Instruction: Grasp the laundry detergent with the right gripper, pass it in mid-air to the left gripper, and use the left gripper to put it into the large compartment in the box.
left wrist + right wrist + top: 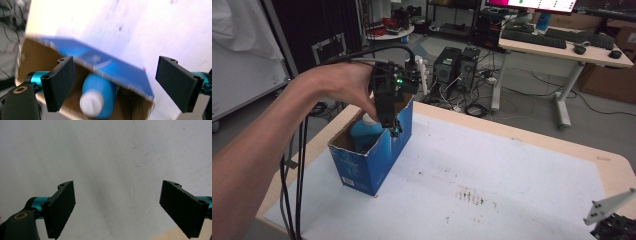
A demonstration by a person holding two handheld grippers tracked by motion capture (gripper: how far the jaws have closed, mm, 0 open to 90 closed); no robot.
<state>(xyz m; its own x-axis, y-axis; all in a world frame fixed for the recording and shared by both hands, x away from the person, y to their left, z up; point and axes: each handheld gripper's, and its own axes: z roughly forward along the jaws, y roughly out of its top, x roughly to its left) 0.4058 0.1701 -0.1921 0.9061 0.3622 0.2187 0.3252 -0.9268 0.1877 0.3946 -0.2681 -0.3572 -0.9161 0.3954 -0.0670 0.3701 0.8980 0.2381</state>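
Our left gripper (395, 131) hangs spread wide and empty above the blue box (371, 161) near the table's (532, 137) left edge; the blue bottle (98, 98) stands inside. Box print is too blurred to read. Our right gripper (117, 211) is spread too.

The high view is looking dim and soft. In the left gripper view, glare is washing out the white table cover (82, 17) while motion blur is smearing the blue box (117, 71).

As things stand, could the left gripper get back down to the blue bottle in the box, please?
Probably yes: the left gripper hangs open just above the blue box, whose top is open, and the blue bottle stands uncovered almost directly below its jaws.
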